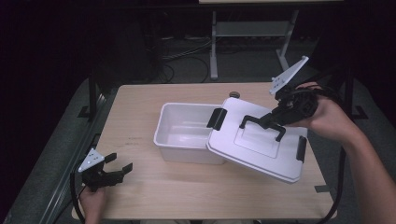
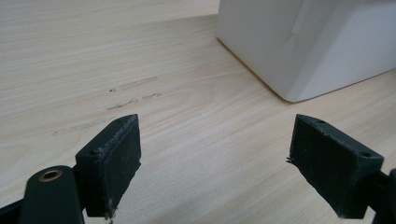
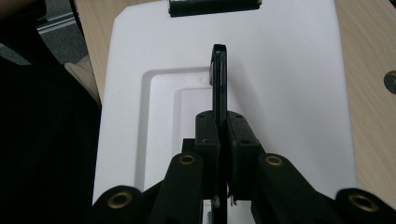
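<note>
Two grippers: right gripper (image 1: 272,117) clamped on lid (image 1: 261,149) handle (image 3: 219,79), left gripper (image 1: 116,168) wide open, empty, near white box (image 1: 187,140)

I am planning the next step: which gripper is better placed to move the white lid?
The right gripper: it is shut on the lid's black handle. The left gripper rests open, apart from the white lid.

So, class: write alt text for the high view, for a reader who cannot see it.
The right gripper is shut on the black handle of a white plastic lid, holding it tilted over one end of an open white plastic box on a light wooden table. The left gripper rests open near the table's left corner.
</note>
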A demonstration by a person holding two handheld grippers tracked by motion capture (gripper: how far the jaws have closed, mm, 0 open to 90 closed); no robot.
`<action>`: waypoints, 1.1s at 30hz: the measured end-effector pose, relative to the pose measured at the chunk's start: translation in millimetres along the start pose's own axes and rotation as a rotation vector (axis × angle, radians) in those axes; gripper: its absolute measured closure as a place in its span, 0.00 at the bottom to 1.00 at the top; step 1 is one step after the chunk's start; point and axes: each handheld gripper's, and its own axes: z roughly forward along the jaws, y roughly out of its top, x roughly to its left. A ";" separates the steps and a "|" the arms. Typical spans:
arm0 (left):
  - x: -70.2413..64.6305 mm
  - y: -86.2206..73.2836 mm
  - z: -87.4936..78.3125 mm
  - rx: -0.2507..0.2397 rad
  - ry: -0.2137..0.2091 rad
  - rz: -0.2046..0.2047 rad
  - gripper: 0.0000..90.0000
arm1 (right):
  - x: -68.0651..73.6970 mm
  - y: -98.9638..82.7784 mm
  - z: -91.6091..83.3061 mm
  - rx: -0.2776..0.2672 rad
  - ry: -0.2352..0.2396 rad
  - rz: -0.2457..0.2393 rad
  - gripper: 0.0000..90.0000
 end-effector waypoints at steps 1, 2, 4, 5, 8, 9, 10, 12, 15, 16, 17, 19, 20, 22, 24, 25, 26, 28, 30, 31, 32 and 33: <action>0.0 0.0 0.0 0.000 0.000 0.000 0.18 | 0.0 0.0 0.0 0.000 0.000 0.000 0.94; -0.1 -0.1 -0.1 0.001 0.001 -0.001 0.18 | -0.1 2.4 0.8 0.002 -0.001 -0.009 0.94; 0.0 -0.6 -0.4 0.001 0.001 -0.002 0.18 | -0.8 9.2 3.2 -0.001 0.005 -0.023 0.94; 0.0 -0.6 -0.4 0.001 0.001 -0.002 0.18 | -1.2 11.4 4.2 -0.001 0.007 -0.026 0.94; 0.3 -0.8 -0.6 -0.001 0.002 -0.003 0.18 | -2.3 16.1 6.8 0.000 0.012 -0.033 0.94; 0.4 -0.8 -0.6 -0.001 0.003 -0.003 0.18 | -2.7 18.4 8.2 0.004 0.012 -0.036 0.94; 0.6 -0.8 -0.5 -0.002 0.003 -0.003 0.18 | -3.3 21.3 10.0 0.006 0.016 -0.043 0.94; 1.0 -0.9 -0.5 -0.001 0.002 -0.002 0.18 | -4.1 25.7 12.6 0.005 0.021 -0.047 0.94; 1.0 -0.9 -0.3 -0.001 0.001 -0.002 0.18 | -6.0 36.0 18.6 0.012 0.028 -0.061 0.94; 1.0 -0.9 -0.4 0.000 0.001 -0.001 0.18 | -6.0 36.0 18.6 0.012 0.028 -0.061 0.94; 1.0 -1.0 -0.4 -0.001 0.001 -0.002 0.18 | -6.2 38.3 19.9 0.014 0.030 -0.059 0.94; 1.1 -0.9 -0.6 -0.002 0.000 -0.002 0.18 | -7.4 45.5 24.4 0.016 0.040 -0.070 0.94; 1.3 -0.9 -0.8 -0.002 0.000 -0.002 0.18 | -8.0 47.9 26.2 0.014 0.045 -0.075 0.94; 1.3 -0.9 -1.0 -0.003 0.000 -0.005 0.18 | -9.0 54.6 30.7 0.013 0.054 -0.086 0.94; 0.8 -0.9 -1.1 -0.003 0.000 -0.003 0.18 | -9.6 61.5 36.0 0.016 0.065 -0.091 0.94; 0.5 -0.9 -0.8 -0.002 0.000 -0.003 0.18 | -10.4 66.5 39.6 0.020 0.071 -0.100 0.94; 0.5 -0.9 -0.8 -0.002 0.000 -0.003 0.18 | -10.4 66.5 39.6 0.020 0.071 -0.100 0.94; 0.1 -0.8 -0.4 -0.001 -0.002 -0.001 0.18 | -11.5 72.2 43.8 0.025 0.079 -0.110 0.94; 0.4 -0.7 -0.2 0.003 -0.001 0.002 0.18 | -12.2 76.0 46.7 0.025 0.085 -0.114 0.94; 0.7 -0.8 -0.2 0.002 -0.003 0.000 0.18 | -12.9 79.5 49.8 0.029 0.087 -0.118 0.94; 0.6 -0.9 -0.2 -0.003 -0.003 -0.003 0.18 | -13.5 81.1 51.4 0.030 0.090 -0.121 0.94; 0.6 -0.9 -0.2 -0.003 -0.003 -0.003 0.18 | -13.5 81.1 51.4 0.030 0.090 -0.121 0.94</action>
